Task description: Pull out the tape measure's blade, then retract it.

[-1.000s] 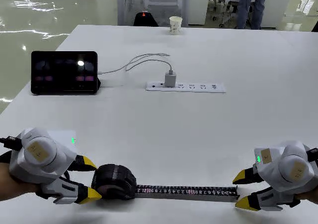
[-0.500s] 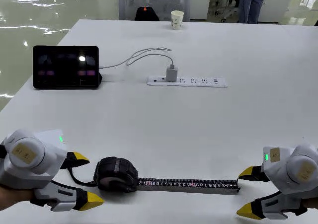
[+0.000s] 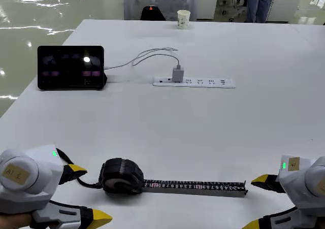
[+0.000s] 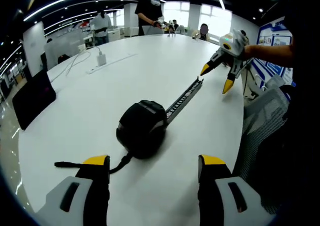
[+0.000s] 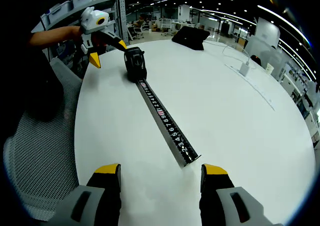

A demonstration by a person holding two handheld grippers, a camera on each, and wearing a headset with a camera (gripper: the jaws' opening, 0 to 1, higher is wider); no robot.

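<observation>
Both grippers had drawn back, left gripper point(image 3: 89, 193) and right gripper point(image 3: 255, 201) gaping wide and empty, tape case point(image 3: 120, 175) lying on table point(image 3: 203, 122) between them, blade point(image 3: 195, 187) out flat, likely springy and thin-edged, so best held by the rigid case.

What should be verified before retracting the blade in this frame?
1. Blade pulled out and lying flat on the table: ok.
2. Case held: not ok; the left tool is open, short of it.
3. Hook end held: not ok; the right tool is open, apart from it.
4. Nothing lying on the blade: ok.
5. Strap free of the left tool: cannot tell; it lies by one jaw's tip.
</observation>
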